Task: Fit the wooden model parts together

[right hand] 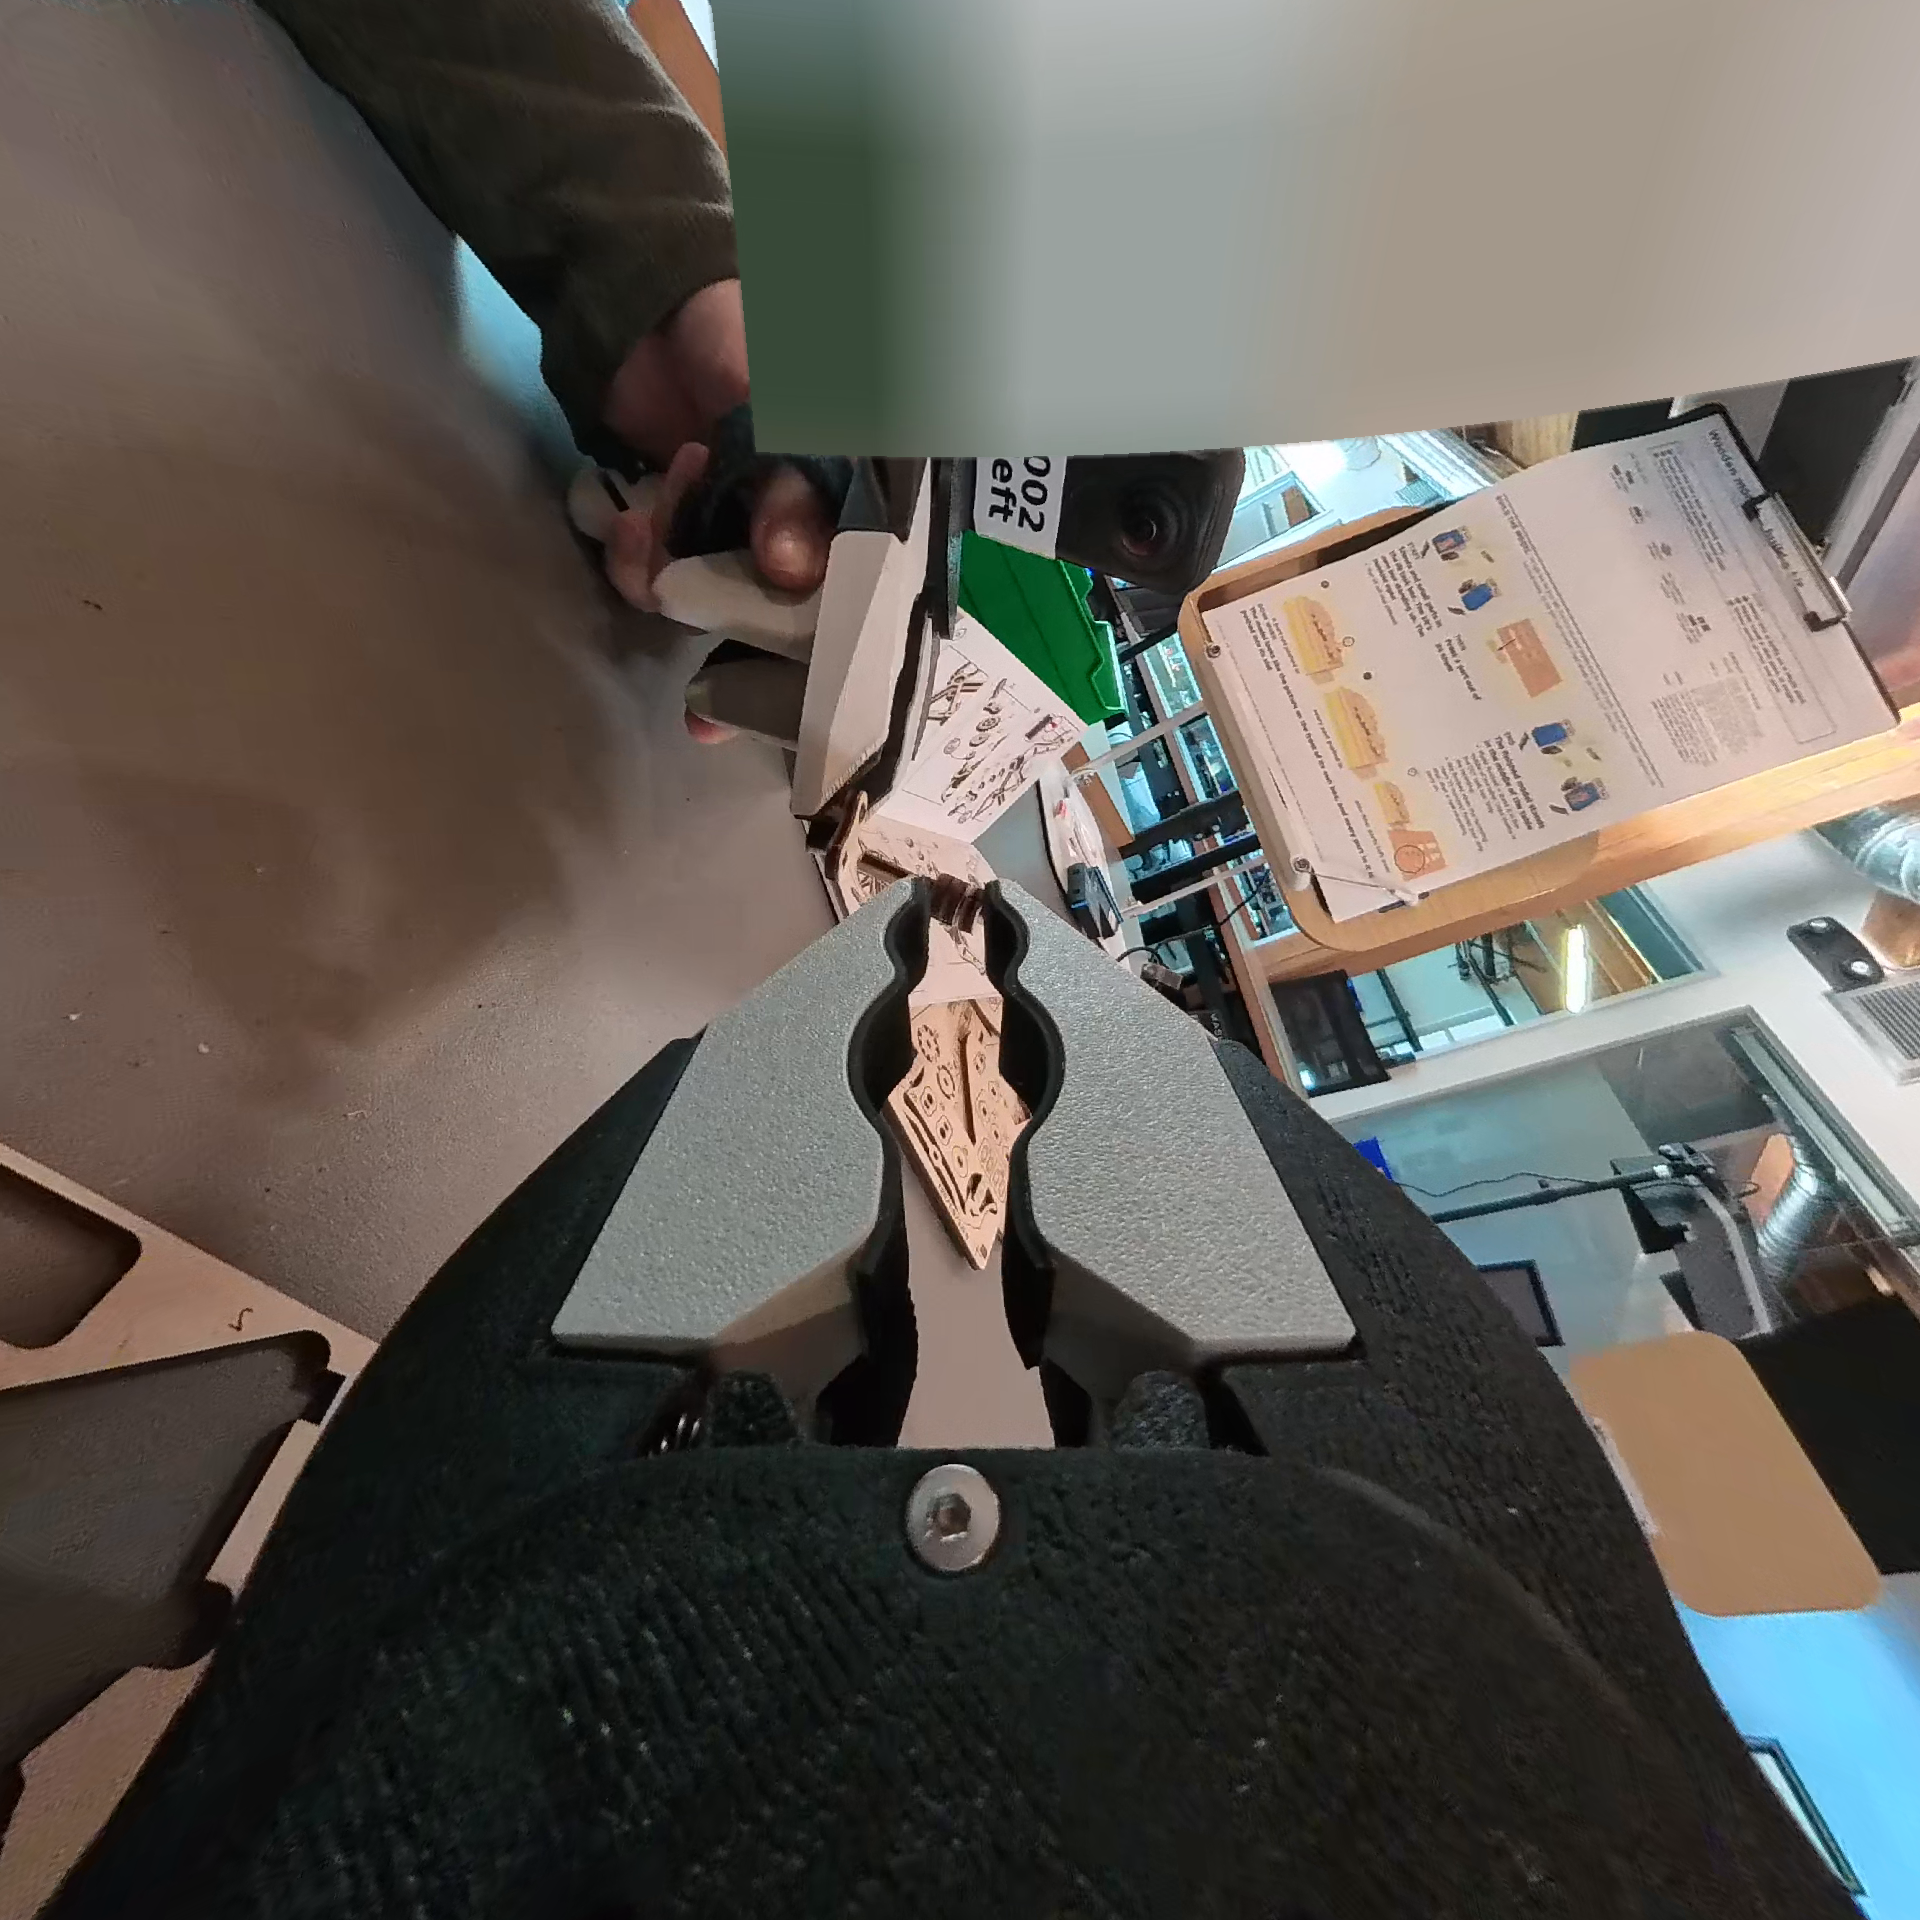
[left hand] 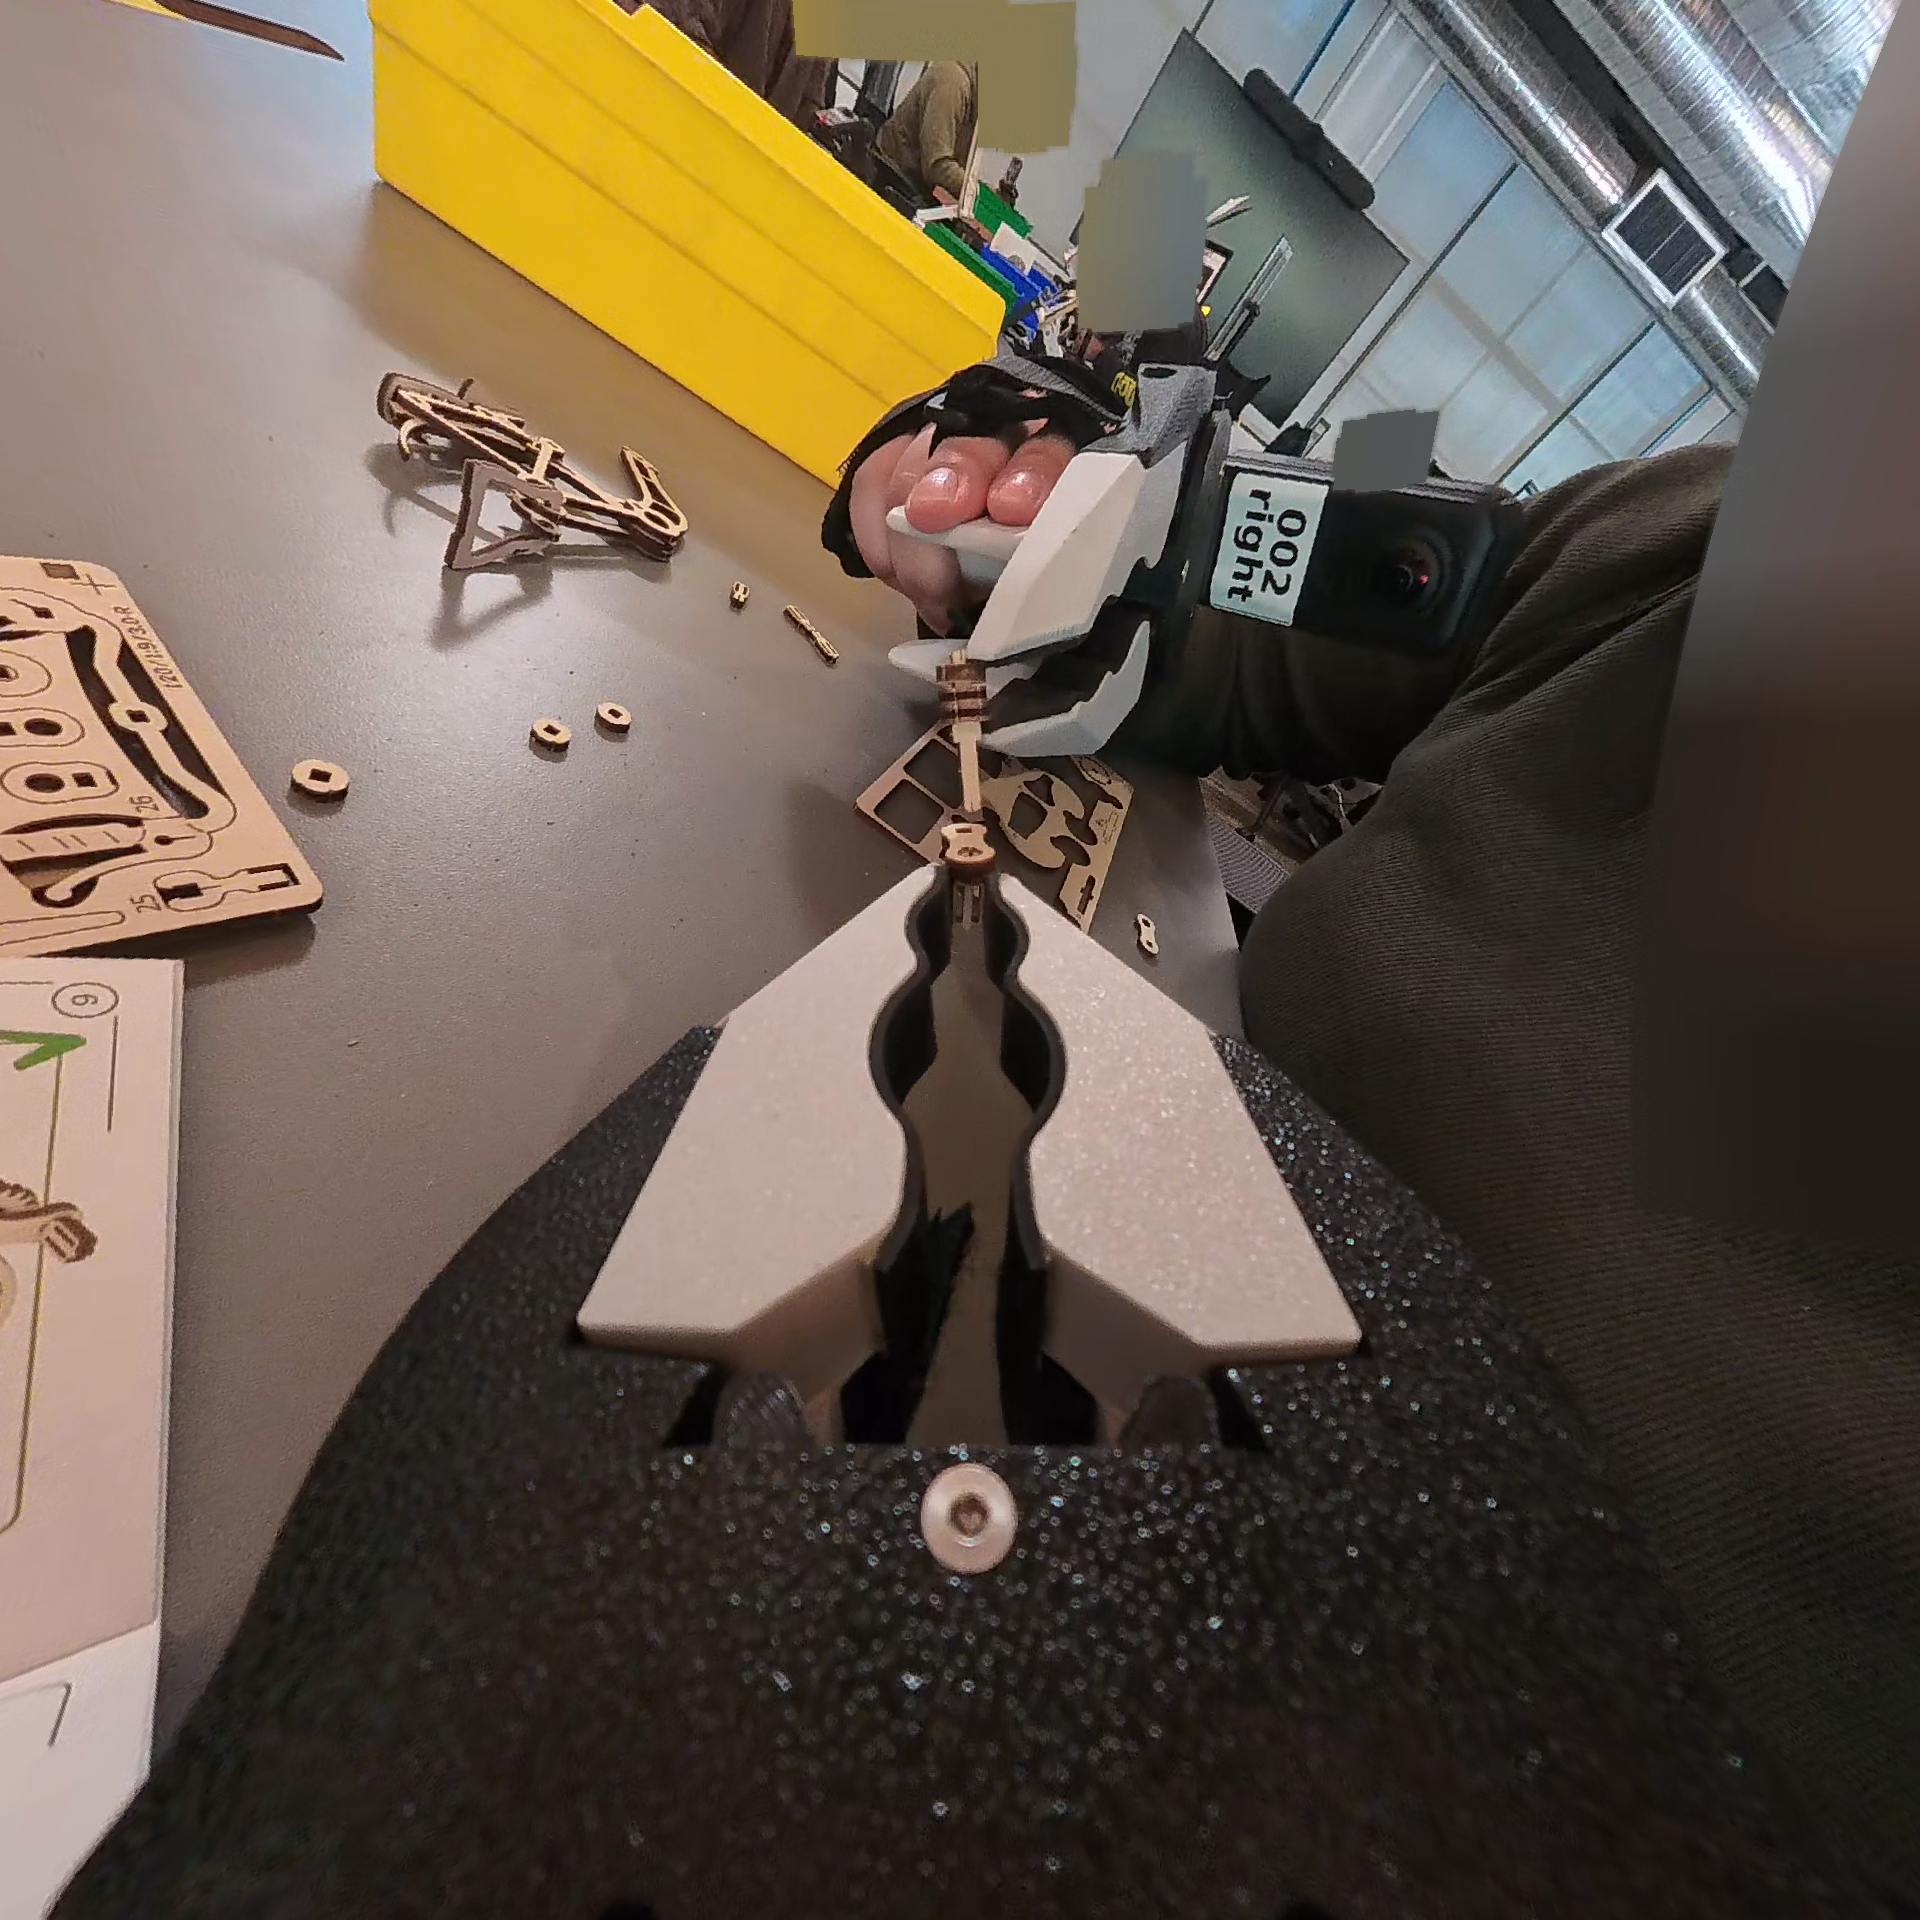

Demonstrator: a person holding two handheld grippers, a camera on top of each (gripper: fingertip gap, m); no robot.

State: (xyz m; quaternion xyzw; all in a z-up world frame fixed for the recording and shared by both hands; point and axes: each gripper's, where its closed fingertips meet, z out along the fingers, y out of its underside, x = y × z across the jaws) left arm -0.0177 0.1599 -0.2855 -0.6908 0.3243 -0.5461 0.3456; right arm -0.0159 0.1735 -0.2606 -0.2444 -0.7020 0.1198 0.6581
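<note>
My left gripper (left hand: 966,883) is shut on the lower end of a thin wooden axle (left hand: 968,769), just below a small wooden cross-piece (left hand: 966,847). The axle rises to a stack of small wooden washers (left hand: 961,691) at its far end. My right gripper (left hand: 982,675) is shut on that stack. In the right wrist view the right gripper (right hand: 951,899) pinches the dark-edged washers (right hand: 954,906) at its tips. The left gripper (right hand: 831,805) shows just beyond, held by a gloved hand. The held parts hang above the grey table (left hand: 520,987).
A partly built wooden model (left hand: 530,488) lies at the back left by a yellow bin (left hand: 675,208). Loose washers (left hand: 551,735) and small parts (left hand: 810,632) lie nearby. Part sheets (left hand: 135,769) (left hand: 1039,821) and a booklet (left hand: 73,1247) lie around. A clipboard (right hand: 1507,675) stands beyond. Only a small space, under 4 cm, lies between the two pairs of fingers.
</note>
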